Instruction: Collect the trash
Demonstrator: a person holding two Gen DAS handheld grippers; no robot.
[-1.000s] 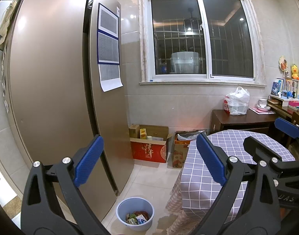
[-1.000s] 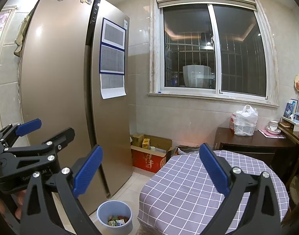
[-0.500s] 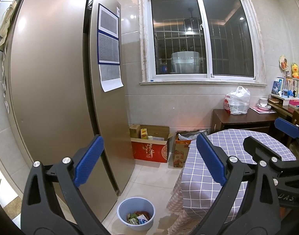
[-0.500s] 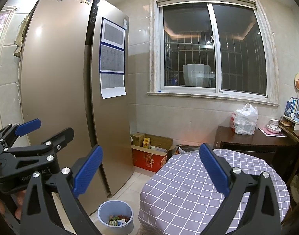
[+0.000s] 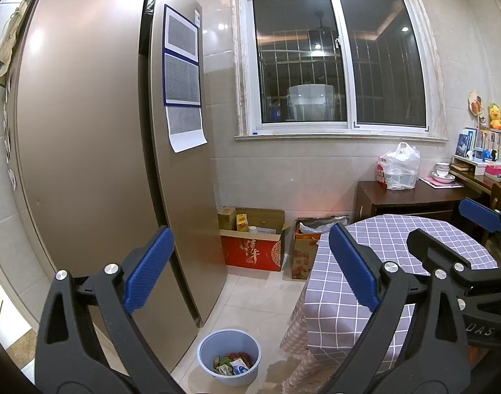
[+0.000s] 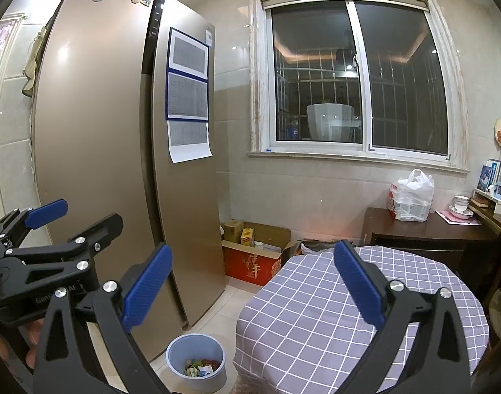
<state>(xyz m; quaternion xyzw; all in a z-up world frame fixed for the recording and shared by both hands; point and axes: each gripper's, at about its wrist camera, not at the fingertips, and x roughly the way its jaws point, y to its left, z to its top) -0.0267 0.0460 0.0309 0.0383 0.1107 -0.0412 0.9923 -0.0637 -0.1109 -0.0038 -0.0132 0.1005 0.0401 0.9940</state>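
At frame left, the fridge [image 5: 96,151] fills most of both views, papers stuck on its side. Window [image 6: 355,75] upper centre. Round bench [image 6: 358,308] with purple check cloth at lower right, top bare as far as I can see. Dark side table [image 5: 411,197] at right carries a white plastic bag [image 5: 398,167]. Red carton [image 5: 253,249] against the wall, centre. Blue bin [image 5: 229,354] at bottom centre on the floor, between fridge and bench, already holds wrappers [image 5: 232,364].

Left tool [image 5: 250,272]: jaws spread wide, nothing in them. Right tool [image 6: 250,292]: same, wide apart and empty, raised over the bench edge.

No loose trash visible on bench or floor, so the task looks about done or needs a scan. Judgement: tilt both cameras down and sweep the floor around the bench skirt before reaching. The cloth overhang hangs near the bin rim and could snag a low reach. Fridge side is tight on the left.
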